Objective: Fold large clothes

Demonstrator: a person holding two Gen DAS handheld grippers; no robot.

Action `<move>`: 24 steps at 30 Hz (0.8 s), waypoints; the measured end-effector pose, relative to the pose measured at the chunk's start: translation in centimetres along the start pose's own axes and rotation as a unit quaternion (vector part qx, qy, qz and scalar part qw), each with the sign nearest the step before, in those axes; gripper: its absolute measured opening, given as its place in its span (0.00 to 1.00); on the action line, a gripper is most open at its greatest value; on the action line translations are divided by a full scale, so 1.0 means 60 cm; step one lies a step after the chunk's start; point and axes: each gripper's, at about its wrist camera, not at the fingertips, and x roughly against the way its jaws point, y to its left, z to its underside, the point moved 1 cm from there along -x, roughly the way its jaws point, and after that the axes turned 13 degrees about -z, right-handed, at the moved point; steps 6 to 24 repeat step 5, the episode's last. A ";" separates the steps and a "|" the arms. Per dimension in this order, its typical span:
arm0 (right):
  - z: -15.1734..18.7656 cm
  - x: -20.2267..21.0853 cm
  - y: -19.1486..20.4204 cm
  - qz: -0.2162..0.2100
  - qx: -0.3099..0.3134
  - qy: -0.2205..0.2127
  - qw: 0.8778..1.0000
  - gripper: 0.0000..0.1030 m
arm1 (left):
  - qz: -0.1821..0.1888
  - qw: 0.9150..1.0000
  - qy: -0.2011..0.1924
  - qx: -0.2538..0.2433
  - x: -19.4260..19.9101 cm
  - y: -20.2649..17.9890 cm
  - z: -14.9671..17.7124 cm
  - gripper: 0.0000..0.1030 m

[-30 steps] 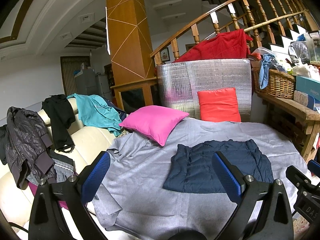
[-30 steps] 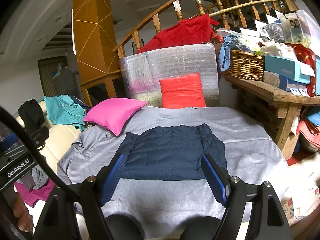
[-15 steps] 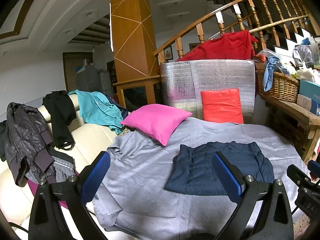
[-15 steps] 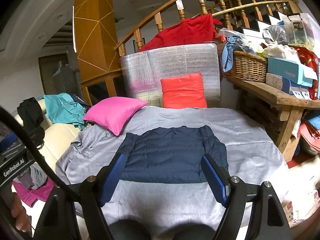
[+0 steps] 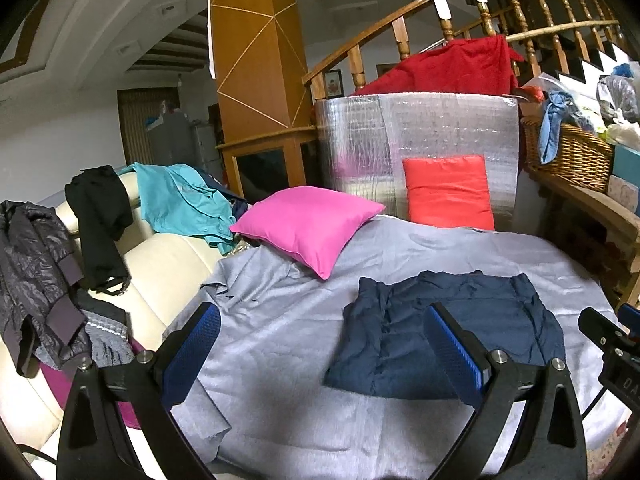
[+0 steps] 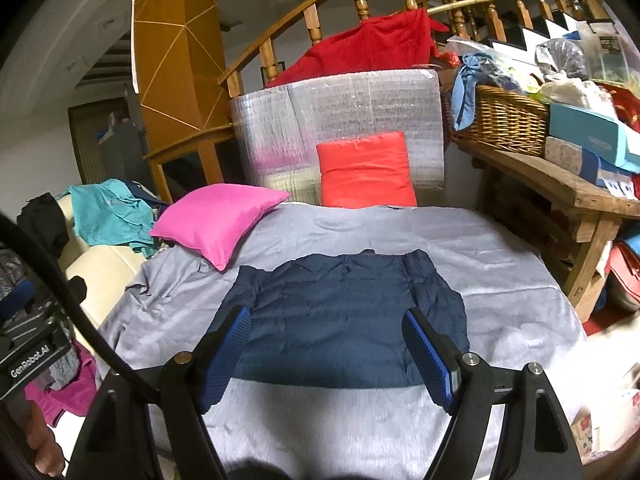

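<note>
Left wrist view: navy jacket lies flat on the grey sheet, toward its right edge, sleeves apparently tucked in. My left gripper hangs above the near edge, fingers spread wide, grasping nothing. Pink pillow sits at the far left corner, apart from the jacket.

Right wrist view: right gripper is centred over the jacket's near hem, fingers released. I judge the flat lay is meant to let me take the hem for another fold.
</note>
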 end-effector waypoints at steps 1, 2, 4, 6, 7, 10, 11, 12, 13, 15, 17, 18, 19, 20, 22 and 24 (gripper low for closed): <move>-0.005 -0.014 -0.005 -0.001 -0.002 0.003 1.000 0.79 | 0.003 1.000 0.000 0.002 -0.009 -0.002 -0.001 0.98; -0.010 -0.027 -0.012 -0.002 -0.003 0.005 1.000 0.79 | 0.005 1.000 -0.003 0.005 -0.019 -0.005 -0.002 0.98; -0.017 -0.048 -0.027 -0.003 -0.006 0.007 1.000 0.79 | -0.002 1.000 -0.004 0.011 -0.044 -0.008 -0.003 0.98; -0.021 -0.059 -0.040 0.000 -0.009 0.005 1.000 0.79 | -0.007 1.000 0.003 0.013 -0.064 -0.010 -0.002 0.98; -0.021 -0.059 -0.040 0.000 -0.009 0.005 1.000 0.79 | -0.007 1.000 0.003 0.013 -0.064 -0.010 -0.002 0.98; -0.021 -0.059 -0.040 0.000 -0.009 0.005 1.000 0.79 | -0.007 1.000 0.003 0.013 -0.064 -0.010 -0.002 0.98; -0.021 -0.059 -0.040 0.000 -0.009 0.005 1.000 0.79 | -0.007 1.000 0.003 0.013 -0.064 -0.010 -0.002 0.98; -0.021 -0.059 -0.040 0.000 -0.009 0.005 1.000 0.79 | -0.007 1.000 0.003 0.013 -0.064 -0.010 -0.002 0.98; -0.021 -0.059 -0.040 0.000 -0.009 0.005 1.000 0.79 | -0.007 1.000 0.003 0.013 -0.064 -0.010 -0.002 0.98; -0.021 -0.059 -0.040 0.000 -0.009 0.005 1.000 0.79 | -0.007 1.000 0.003 0.013 -0.064 -0.010 -0.002 0.98; -0.021 -0.059 -0.040 0.000 -0.009 0.005 1.000 0.79 | -0.007 1.000 0.003 0.013 -0.064 -0.010 -0.002 0.98; -0.021 -0.059 -0.040 0.000 -0.009 0.005 1.000 0.79 | -0.007 1.000 0.003 0.013 -0.064 -0.010 -0.002 0.98; -0.021 -0.059 -0.040 0.000 -0.009 0.005 1.000 0.79 | -0.007 1.000 0.003 0.013 -0.064 -0.010 -0.002 0.98; -0.021 -0.059 -0.040 0.000 -0.009 0.005 1.000 0.79 | -0.007 1.000 0.003 0.013 -0.064 -0.010 -0.002 0.98; -0.021 -0.059 -0.040 0.000 -0.009 0.005 1.000 0.79 | -0.007 1.000 0.003 0.013 -0.064 -0.010 -0.002 0.98; -0.021 -0.059 -0.040 0.000 -0.009 0.005 1.000 0.79 | -0.007 1.000 0.003 0.013 -0.064 -0.010 -0.002 0.98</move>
